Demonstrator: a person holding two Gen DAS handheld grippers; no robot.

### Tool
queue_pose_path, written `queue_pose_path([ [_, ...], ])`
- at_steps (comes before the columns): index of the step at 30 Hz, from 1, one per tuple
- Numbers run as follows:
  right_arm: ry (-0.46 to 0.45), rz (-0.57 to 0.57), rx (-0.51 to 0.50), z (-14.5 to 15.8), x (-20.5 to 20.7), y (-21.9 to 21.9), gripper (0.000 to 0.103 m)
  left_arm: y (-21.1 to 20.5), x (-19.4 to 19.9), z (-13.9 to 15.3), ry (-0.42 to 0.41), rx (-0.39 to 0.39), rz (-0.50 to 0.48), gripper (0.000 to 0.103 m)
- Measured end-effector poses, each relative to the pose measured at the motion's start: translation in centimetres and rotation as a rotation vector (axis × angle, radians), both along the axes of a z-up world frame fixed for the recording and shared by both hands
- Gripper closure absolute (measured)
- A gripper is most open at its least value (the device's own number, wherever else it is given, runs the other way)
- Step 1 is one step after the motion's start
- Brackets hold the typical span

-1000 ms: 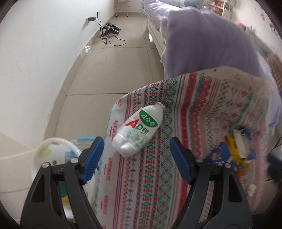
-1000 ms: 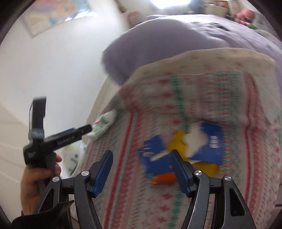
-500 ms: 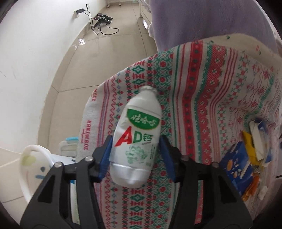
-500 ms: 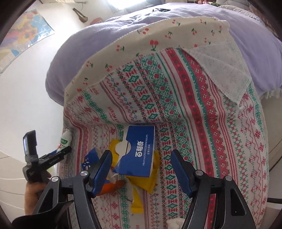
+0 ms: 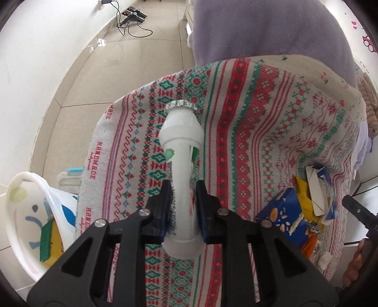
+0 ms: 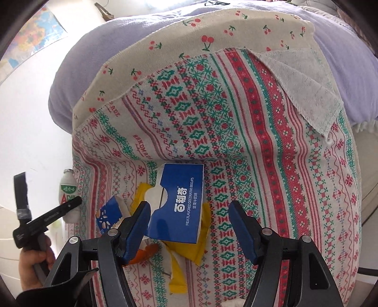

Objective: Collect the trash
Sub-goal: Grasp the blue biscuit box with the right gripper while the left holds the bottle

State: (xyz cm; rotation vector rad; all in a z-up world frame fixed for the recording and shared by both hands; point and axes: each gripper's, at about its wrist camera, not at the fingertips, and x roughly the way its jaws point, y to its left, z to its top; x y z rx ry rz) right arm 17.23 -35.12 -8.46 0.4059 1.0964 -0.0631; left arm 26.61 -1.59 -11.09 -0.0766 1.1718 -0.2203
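Note:
My left gripper (image 5: 181,207) is shut on a white AD drink bottle (image 5: 180,151) with a foil cap, squeezing its lower body above the patterned cloth (image 5: 248,132); the bottle also shows in the right wrist view (image 6: 68,189). My right gripper (image 6: 190,226) is open, its fingers on either side of a blue biscuit box (image 6: 180,205) that lies on the cloth. Beside the box lie yellow wrappers (image 6: 200,245), a blue snack packet (image 6: 109,213) and an orange scrap (image 6: 147,253). The same trash pile (image 5: 304,207) shows at the right in the left wrist view.
A white plastic bin (image 5: 30,217) with wrappers inside stands on the floor left of the cloth's edge. A purple blanket (image 5: 259,30) lies beyond the cloth. Cables and a power strip (image 5: 132,21) lie on the tiled floor. A white wall is on the left.
My left gripper moved in around the bottle and shut on it, squeezing it. My right gripper moved down over the blue biscuit box and stayed open.

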Motion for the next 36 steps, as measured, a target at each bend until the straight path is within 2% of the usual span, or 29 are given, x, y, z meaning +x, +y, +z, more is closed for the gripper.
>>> queue_pose_path([
  [6, -0.012, 0.019, 0.052, -1.3, 1.3, 1.6, 0.033, -1.2, -4.2, 3.4, -0.057, -0.068, -0.006, 0.08],
  [9, -0.014, 0.042, 0.015, -1.5, 2.0, 2.8, 0.033, -1.5, -6.1, 4.5, -0.08, -0.083, -0.02, 0.08],
  [12, 0.006, 0.045, -0.032, -2.3, 2.7, 3.9, 0.033, -1.2, -6.8, 4.5, -0.084, -0.066, -0.019, 0.08],
  [17, 0.027, 0.007, -0.026, -3.6, 3.1, 4.1, 0.034, 0.0, -6.7, 3.7, -0.066, -0.067, 0.001, 0.08],
  [18, 0.021, 0.005, -0.021, -3.6, 3.2, 3.9, 0.036, 0.1, -6.6, 3.7, -0.07, -0.07, 0.001, 0.08],
  [20, 0.007, -0.003, -0.03, -3.6, 3.6, 3.6, 0.052, 0.3, -6.7, 3.8, -0.074, -0.07, 0.001, 0.08],
  [21, 0.006, -0.003, -0.038, -3.6, 3.8, 3.7, 0.064, 0.5, -6.8, 3.8, -0.074, -0.07, 0.0, 0.08],
  [25, 0.007, 0.005, -0.044, -3.3, 3.2, 3.4, 0.065, 1.0, -7.3, 3.9, -0.074, -0.074, -0.007, 0.08],
  [30, -0.081, -0.008, -0.031, -1.1, 1.8, 3.6, 0.065, 2.0, -7.5, 4.5, -0.089, -0.097, 0.004, 0.08],
  [36, -0.138, 0.007, 0.021, -0.4, 1.6, 5.2, 0.065, 2.9, -7.6, 4.7, -0.089, -0.112, 0.016, 0.08],
])
